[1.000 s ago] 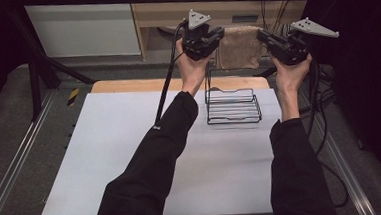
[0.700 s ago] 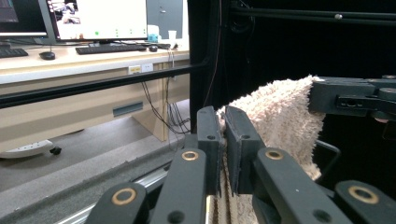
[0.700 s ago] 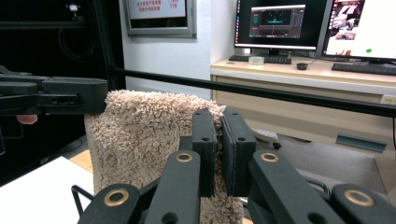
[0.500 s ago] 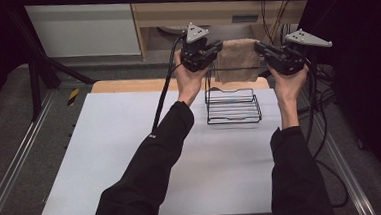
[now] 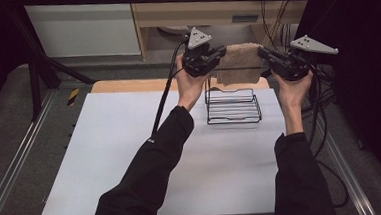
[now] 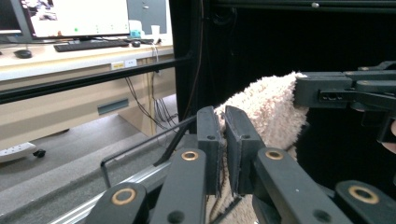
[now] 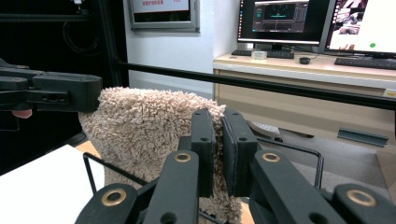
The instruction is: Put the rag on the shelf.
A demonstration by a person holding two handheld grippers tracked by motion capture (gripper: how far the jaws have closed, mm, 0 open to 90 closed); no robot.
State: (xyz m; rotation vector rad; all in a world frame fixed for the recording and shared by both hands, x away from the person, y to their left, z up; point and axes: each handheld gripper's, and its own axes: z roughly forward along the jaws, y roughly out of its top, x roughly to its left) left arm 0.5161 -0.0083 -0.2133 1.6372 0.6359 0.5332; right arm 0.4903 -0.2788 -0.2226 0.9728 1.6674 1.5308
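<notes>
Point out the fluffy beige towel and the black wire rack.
fluffy beige towel [image 5: 239, 64], high view, middle of the hanging cloth.
black wire rack [image 5: 233, 109], high view, its horizontal bars.

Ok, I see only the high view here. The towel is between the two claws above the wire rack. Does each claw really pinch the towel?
Observer: Yes. In the left gripper view the left claw is shut on an edge of the towel.
Operator: And the right one?
Observer: Same. In the right gripper view the right claw is shut on the towel's other edge, with pile showing between the jaws.
Operator: Does the towel touch the wire rack?
Observer: In the right gripper view the towel hangs behind the top bar of the wire rack; whether it touches the bar I cannot tell.
</notes>
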